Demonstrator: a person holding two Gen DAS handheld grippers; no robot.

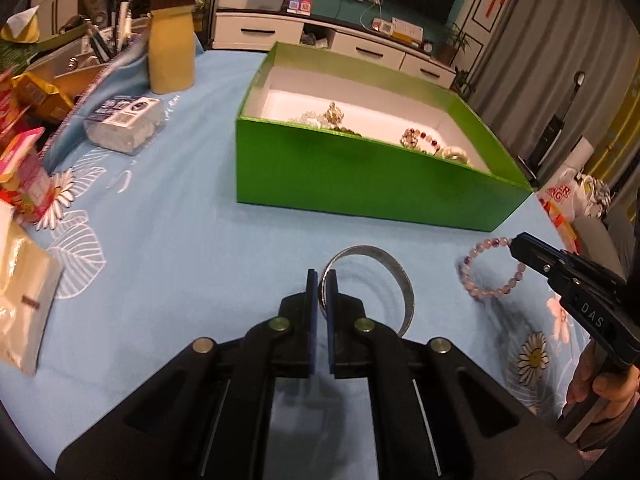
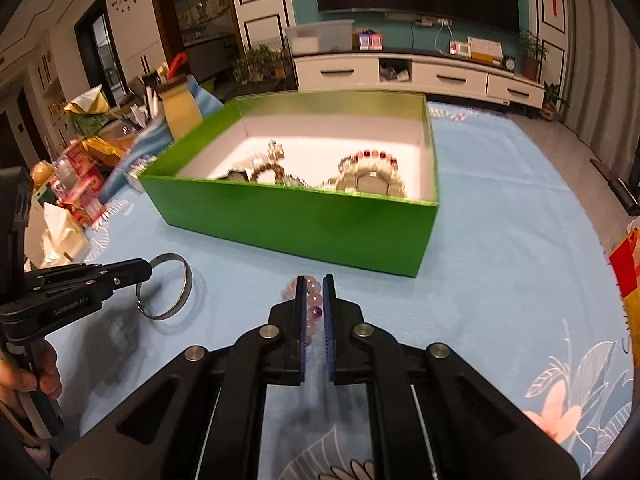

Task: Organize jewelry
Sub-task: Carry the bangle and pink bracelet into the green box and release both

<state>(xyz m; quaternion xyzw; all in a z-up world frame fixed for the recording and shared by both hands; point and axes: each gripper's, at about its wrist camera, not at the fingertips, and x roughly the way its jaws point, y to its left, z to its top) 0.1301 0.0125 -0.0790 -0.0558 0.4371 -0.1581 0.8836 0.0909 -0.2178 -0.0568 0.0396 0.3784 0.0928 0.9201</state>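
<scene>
My left gripper is shut on the rim of a silver metal bangle, held just above the blue cloth. From the right wrist view the same left gripper and bangle appear at the left. My right gripper is shut on a pale purple bead bracelet. The left wrist view shows that right gripper pinching the bead bracelet at its far edge. Behind both stands an open green box with several pieces of jewelry inside.
A light blue flowered tablecloth covers the table. Snack packets, a tissue pack, a yellow bottle and clutter crowd the left side. A person's hand holds the left tool. Bags lie off the table's right edge.
</scene>
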